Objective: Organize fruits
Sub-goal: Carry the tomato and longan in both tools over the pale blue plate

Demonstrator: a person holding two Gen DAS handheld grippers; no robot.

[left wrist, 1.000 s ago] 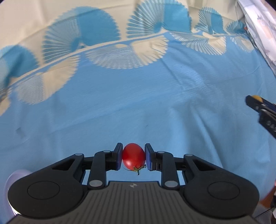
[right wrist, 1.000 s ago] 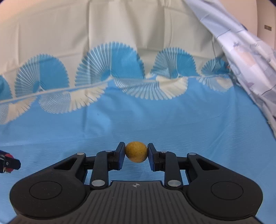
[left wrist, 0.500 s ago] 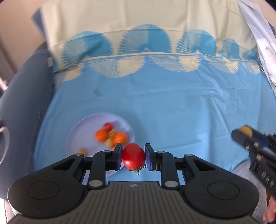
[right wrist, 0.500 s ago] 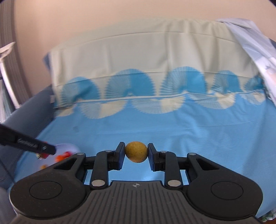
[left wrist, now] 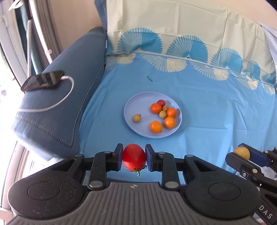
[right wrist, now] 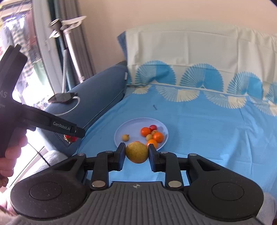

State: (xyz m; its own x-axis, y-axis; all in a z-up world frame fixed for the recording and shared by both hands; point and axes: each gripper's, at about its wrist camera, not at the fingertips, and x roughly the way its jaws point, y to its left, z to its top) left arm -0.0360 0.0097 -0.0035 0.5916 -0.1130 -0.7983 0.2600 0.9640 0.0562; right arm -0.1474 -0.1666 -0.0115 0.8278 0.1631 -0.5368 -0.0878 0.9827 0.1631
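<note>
The red tomato (left wrist: 134, 157) sits clamped between the jaws of the left gripper (left wrist: 134, 158), its green stalk pointing down toward the camera. The yellow-brown fruit (right wrist: 137, 152) is pinched in the same way by the jaws of the right gripper (right wrist: 136, 154); in the left wrist view it shows again, small, at the far right, level with the left jaws. Both fruits hang in the air above the bed, clear of the cloth.

Ahead of both pairs of jaws lies a pale lilac plate (left wrist: 133, 107). It holds four small oranges (left wrist: 155, 107), one red fruit at the far rim, and three small yellowish fruits, one of them set apart on the left side of the plate. In the right wrist view the plate's near rim is just behind the held fruit.

The plate rests on a bright blue sheet (left wrist: 216, 112) with a band of blue and cream fan shapes beyond it, where the cloth turns cream and rises against a plain beige wall (right wrist: 173, 15). A small dark speck lies on the sheet beyond the plate. Left of the jaws runs a dark blue cushion (left wrist: 57, 107), and on it a phone (left wrist: 43, 80) with a white cable (left wrist: 65, 98) plugged in. Further left are a curtain and a bright window (right wrist: 26, 72). A hand (right wrist: 10, 155) holds the left gripper's handle at the left edge of the right wrist view.
</note>
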